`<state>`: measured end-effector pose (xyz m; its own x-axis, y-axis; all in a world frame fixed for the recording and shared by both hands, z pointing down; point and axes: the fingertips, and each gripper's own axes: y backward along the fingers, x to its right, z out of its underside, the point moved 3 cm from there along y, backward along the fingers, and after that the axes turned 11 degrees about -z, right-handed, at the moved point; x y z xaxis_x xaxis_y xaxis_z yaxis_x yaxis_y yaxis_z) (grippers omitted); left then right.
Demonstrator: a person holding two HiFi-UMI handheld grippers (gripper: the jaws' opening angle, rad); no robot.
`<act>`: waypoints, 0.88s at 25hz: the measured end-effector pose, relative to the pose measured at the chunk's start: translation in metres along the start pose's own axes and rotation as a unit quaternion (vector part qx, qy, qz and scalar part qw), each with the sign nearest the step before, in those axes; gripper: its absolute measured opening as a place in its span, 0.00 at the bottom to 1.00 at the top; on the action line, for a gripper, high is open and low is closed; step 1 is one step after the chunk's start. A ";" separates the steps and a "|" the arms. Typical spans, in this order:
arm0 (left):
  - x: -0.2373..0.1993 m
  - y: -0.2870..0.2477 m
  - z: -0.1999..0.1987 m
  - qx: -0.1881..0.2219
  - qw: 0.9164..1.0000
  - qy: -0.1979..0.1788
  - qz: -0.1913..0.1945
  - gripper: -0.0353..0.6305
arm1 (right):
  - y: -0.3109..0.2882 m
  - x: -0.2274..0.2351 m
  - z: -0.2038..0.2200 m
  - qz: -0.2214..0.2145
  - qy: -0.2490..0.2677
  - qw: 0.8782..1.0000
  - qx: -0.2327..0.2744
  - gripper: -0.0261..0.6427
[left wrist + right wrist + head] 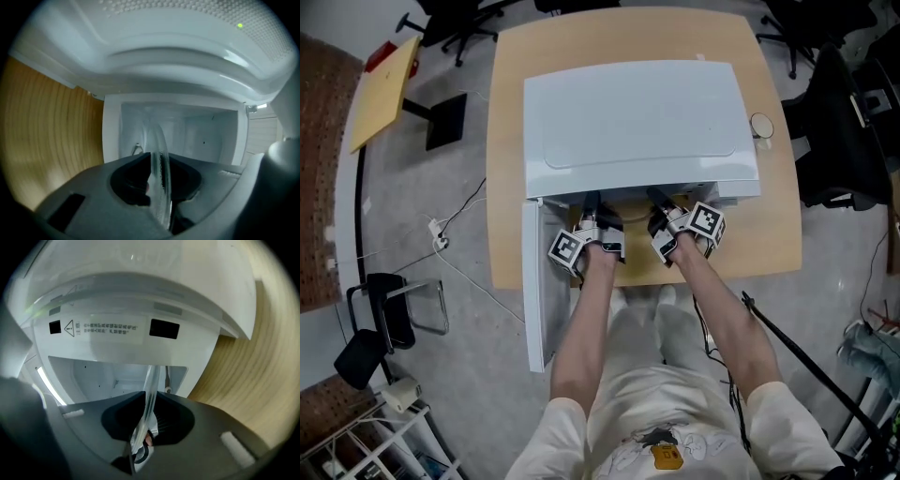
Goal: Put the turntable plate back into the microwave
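Note:
A white microwave [642,122] stands on a wooden table [783,234], its door [542,286] swung open toward me at the left. Both grippers reach into its mouth. My left gripper [586,225] is shut on the rim of the clear glass turntable plate [159,168], seen edge-on between the jaws. My right gripper [667,217] is shut on the same turntable plate [149,399] at its other side. The white cavity [201,136] lies straight ahead in both gripper views. In the head view the microwave's top hides the plate.
A small round object [761,125] lies on the table by the microwave's right side. Office chairs [834,122] stand at the right, a cable and a socket strip [439,236] lie on the floor at the left. Table wood [47,140] flanks the opening.

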<state>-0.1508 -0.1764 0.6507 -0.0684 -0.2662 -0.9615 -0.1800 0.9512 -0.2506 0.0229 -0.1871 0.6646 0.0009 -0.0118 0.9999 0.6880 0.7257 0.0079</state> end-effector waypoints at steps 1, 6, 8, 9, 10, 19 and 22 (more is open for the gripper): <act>-0.003 -0.002 -0.002 0.001 1.000 -0.001 -0.005 0.12 | 0.001 0.001 0.001 0.002 -0.002 1.000 0.005 0.13; -0.005 -0.013 -0.004 0.004 1.000 0.017 -0.011 0.12 | 0.004 -0.004 0.016 -0.019 -0.015 1.000 0.006 0.16; 0.002 -0.016 -0.004 0.006 1.000 0.022 -0.007 0.12 | 0.002 -0.008 0.031 -0.039 -0.028 0.999 -0.004 0.20; 0.003 -0.016 -0.005 0.008 1.000 0.023 -0.007 0.12 | -0.001 -0.009 0.039 -0.047 -0.036 0.998 -0.009 0.20; 0.000 -0.016 -0.005 0.009 1.000 0.022 -0.011 0.12 | -0.004 -0.009 0.047 -0.049 -0.044 0.998 -0.013 0.21; -0.011 -0.006 -0.001 -0.017 0.999 -0.019 -0.037 0.11 | -0.010 -0.004 0.045 -0.024 -0.071 0.997 0.019 0.11; -0.014 0.004 0.009 -0.028 0.997 -0.043 -0.052 0.13 | -0.012 -0.005 0.038 -0.017 -0.053 0.998 0.009 0.11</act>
<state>-0.1421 -0.1679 0.6624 0.0380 -0.3470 -0.9371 -0.2360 0.9081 -0.3459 -0.0130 -0.1695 0.6599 -0.0996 0.0343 0.9944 0.6728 0.7387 0.0419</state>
